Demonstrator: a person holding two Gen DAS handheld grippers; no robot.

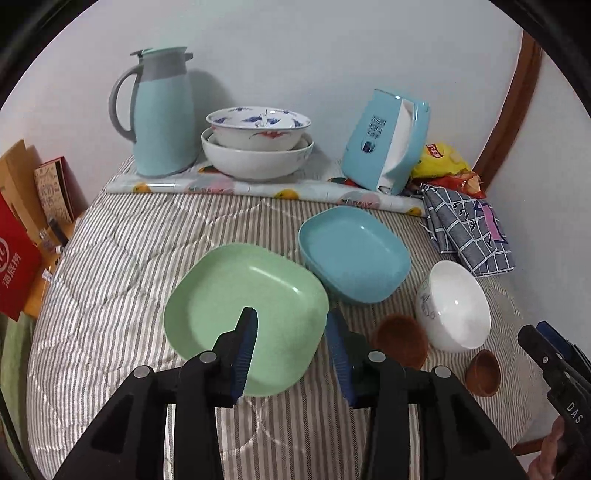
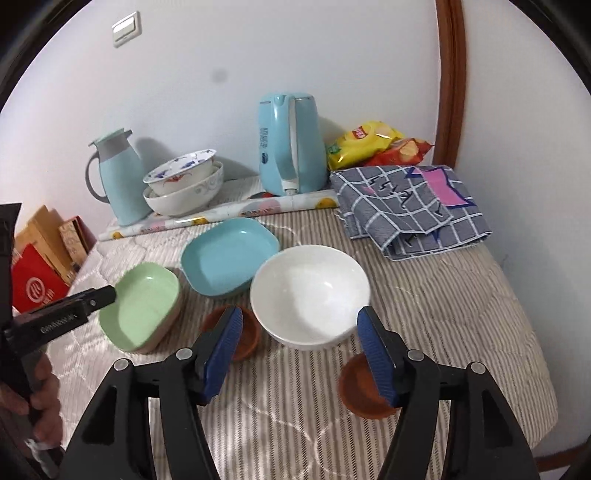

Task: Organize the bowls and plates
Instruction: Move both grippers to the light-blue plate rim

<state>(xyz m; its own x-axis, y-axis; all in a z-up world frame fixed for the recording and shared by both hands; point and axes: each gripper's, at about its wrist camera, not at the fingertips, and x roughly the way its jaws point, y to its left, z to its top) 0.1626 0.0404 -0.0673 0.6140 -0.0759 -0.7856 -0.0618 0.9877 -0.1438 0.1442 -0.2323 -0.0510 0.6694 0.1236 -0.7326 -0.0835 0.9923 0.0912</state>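
- The place is a home, most likely a bedroom: a striped quilted cover (image 2: 424,306) spreads beneath both grippers as the working surface.
- Ahead of the grippers, against a plain white wall, stand a pale blue thermos jug (image 1: 162,114) and an electric kettle (image 2: 290,144).
- Stacked ceramic bowls (image 1: 258,142) sit between those two.
- Snack bags (image 2: 376,147) and a folded checked cloth (image 2: 406,206) lie ahead to the right.
- A light switch (image 2: 126,28) is high on the wall.

left gripper (image 1: 290,332) — right gripper (image 2: 299,332) — both spread wide, empty.
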